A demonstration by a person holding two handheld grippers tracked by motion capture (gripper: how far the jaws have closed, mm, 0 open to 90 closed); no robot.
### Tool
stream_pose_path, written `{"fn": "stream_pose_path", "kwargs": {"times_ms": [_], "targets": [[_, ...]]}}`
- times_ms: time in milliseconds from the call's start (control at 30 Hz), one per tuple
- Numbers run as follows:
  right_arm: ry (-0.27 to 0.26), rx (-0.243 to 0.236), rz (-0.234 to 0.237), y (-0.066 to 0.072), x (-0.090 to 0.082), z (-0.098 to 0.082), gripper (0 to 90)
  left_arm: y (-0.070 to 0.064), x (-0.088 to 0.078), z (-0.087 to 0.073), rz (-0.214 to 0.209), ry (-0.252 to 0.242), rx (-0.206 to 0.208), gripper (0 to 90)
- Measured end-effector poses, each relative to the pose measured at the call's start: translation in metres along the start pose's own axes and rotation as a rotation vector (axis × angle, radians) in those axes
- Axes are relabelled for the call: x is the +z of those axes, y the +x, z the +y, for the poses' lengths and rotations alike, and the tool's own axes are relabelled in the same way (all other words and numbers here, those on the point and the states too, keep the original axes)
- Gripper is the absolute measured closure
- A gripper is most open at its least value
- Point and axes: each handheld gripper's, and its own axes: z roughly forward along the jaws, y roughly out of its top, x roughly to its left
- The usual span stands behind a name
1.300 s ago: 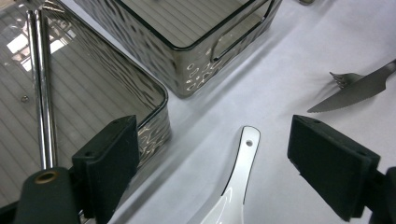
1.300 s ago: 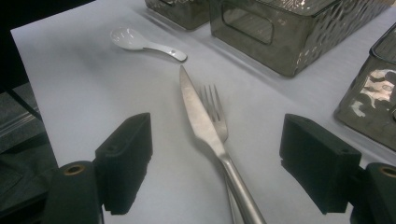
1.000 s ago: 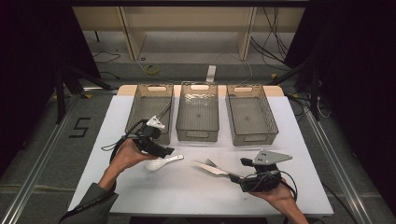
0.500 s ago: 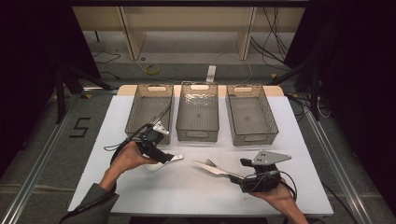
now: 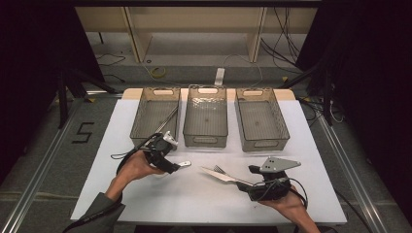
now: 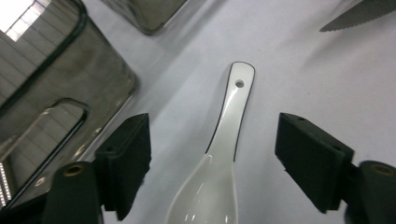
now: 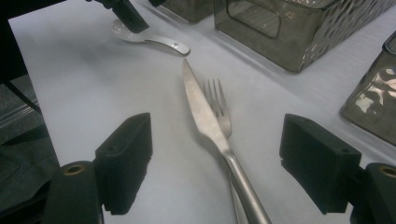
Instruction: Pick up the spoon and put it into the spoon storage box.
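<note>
Three smoky see-through baskets stand side by side at the far edge of the white surface [image 5: 145, 194]: left basket [image 5: 141, 127], middle basket [image 5: 206, 141], right basket [image 5: 279, 128]. A black numeral 5 [image 5: 83, 132] marks the floor [image 5: 48, 170] at left

Bench [image 5: 145, 204] layout, high view. Three baskets in a row at 12 o'clock: left basket [image 5: 141, 116], middle basket [image 5: 206, 136], right basket [image 5: 281, 127], just beside one another. A utensil [image 5: 167, 118] lies in the left basket. Spoon [image 5: 183, 164] at 9 o'clock of centre, before the left and middle baskets. Knife [image 5: 218, 174] and fork [image 5: 221, 170] touching, at 3 o'clock of the spoon, near it.
</note>
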Motion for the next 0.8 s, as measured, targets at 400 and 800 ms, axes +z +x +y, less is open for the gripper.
{"fn": "stream_pose_path", "kwargs": {"times_ms": [400, 800], "targets": [[0.009, -0.005, 0.007, 0.001, 0.002, 0.0, 26.5, -0.004, 0.014, -0.001, 0.0, 0.043, 0.019, 50.4], [0.014, -0.001, 0.014, 0.001, 0.004, 0.0, 26.5, -0.006, 0.022, 0.0, -0.011, 0.063, 0.046, 60.4]]}}
